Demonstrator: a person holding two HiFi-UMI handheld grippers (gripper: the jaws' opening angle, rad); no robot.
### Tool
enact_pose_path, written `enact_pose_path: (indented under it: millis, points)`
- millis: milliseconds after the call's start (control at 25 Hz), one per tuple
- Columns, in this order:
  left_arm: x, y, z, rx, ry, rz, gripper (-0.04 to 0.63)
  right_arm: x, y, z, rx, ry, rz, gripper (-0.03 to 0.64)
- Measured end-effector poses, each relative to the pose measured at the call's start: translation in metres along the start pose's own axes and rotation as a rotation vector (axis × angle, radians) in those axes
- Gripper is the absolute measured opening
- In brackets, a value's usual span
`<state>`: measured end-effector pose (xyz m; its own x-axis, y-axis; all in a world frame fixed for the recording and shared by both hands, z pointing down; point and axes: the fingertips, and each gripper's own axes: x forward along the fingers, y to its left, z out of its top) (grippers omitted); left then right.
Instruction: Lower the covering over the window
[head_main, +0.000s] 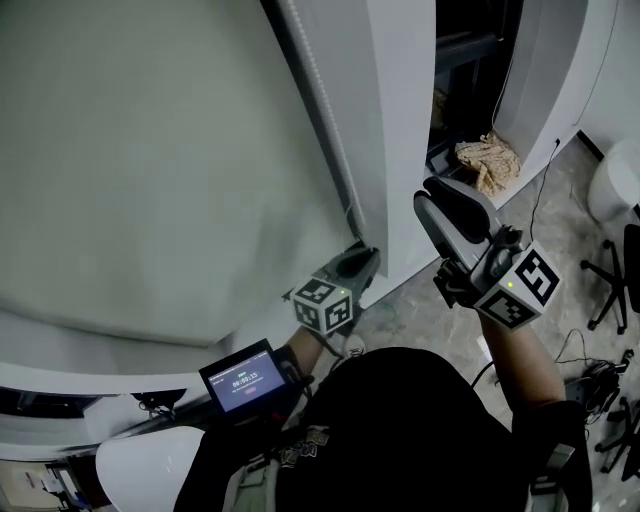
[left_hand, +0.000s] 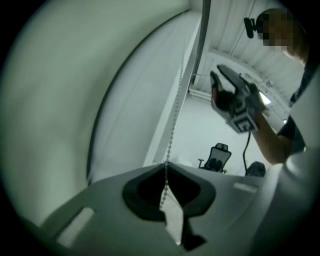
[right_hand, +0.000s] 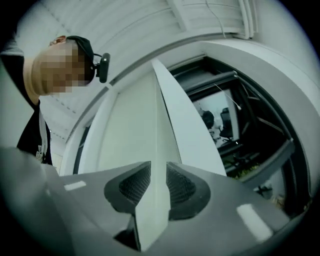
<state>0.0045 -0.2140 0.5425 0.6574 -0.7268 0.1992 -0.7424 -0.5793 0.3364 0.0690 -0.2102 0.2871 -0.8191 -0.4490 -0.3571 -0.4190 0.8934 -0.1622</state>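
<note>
Beside the blind's (head_main: 150, 170) edge, left gripper (head_main: 353, 263) clenches the bead chain (left_hand: 172, 127); right gripper (head_main: 432, 196) gapes.

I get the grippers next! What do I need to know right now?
Left gripper: shut on the bead chain, low down.
Right gripper: open, nothing between its jaws, held higher than the left.
Blind: covers most of the window in the head view; I cannot tell whether it is fully down.
Left to do: probably pull the chain hand over hand until the blind reaches the bottom, then let go.
</note>
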Motion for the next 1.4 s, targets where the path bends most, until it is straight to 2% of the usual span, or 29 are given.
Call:
enact_pose_path:
  millis: [80, 200, 320, 400, 560, 600, 640, 800, 920, 1040, 1240, 1400]
  points:
    - [0.001, -0.023, -0.039, 0.012, 0.080, -0.040, 0.012, 0.024, 0.015, 0.030, -0.035, -0.015, 0.062, 0.102]
    - [0.005, -0.045, -0.084, 0.062, 0.199, -0.095, 0.012, 0.069, 0.017, 0.069, 0.022, 0.001, 0.114, 0.121]
    - [0.007, -0.049, -0.112, 0.032, 0.278, -0.126, 0.012, 0.113, 0.022, 0.113, 0.094, 0.019, 0.206, 0.124]
    - [-0.001, -0.047, -0.135, 0.024, 0.307, -0.124, 0.012, 0.126, 0.035, 0.132, 0.101, 0.026, 0.253, 0.123]
    - [-0.003, -0.044, -0.164, 0.010, 0.321, -0.107, 0.014, 0.128, 0.056, 0.139, 0.060, 0.054, 0.336, 0.156]
    - [-0.001, -0.042, -0.168, 0.010, 0.319, -0.104, 0.014, 0.127, 0.059, 0.138, 0.059, 0.059, 0.355, 0.134]
    - [0.001, -0.039, -0.171, 0.012, 0.315, -0.100, 0.014, 0.125, 0.060, 0.137, 0.057, 0.062, 0.368, 0.008]
    - [-0.006, -0.040, -0.169, -0.005, 0.302, -0.066, 0.015, 0.121, 0.057, 0.134, 0.042, 0.058, 0.374, 0.011]
    - [-0.014, -0.021, -0.166, 0.022, 0.270, 0.000, 0.018, 0.119, 0.051, 0.132, 0.027, 0.049, 0.360, 0.008]
    - [-0.021, -0.007, -0.165, 0.034, 0.239, 0.030, 0.018, 0.117, 0.045, 0.130, 0.012, 0.041, 0.347, 0.008]
    - [-0.035, -0.001, -0.142, -0.011, 0.196, 0.087, 0.018, 0.113, 0.038, 0.128, -0.011, 0.026, 0.340, 0.008]
    - [-0.049, 0.015, -0.133, -0.041, 0.149, 0.178, 0.018, 0.113, 0.035, 0.128, -0.027, 0.010, 0.345, 0.008]
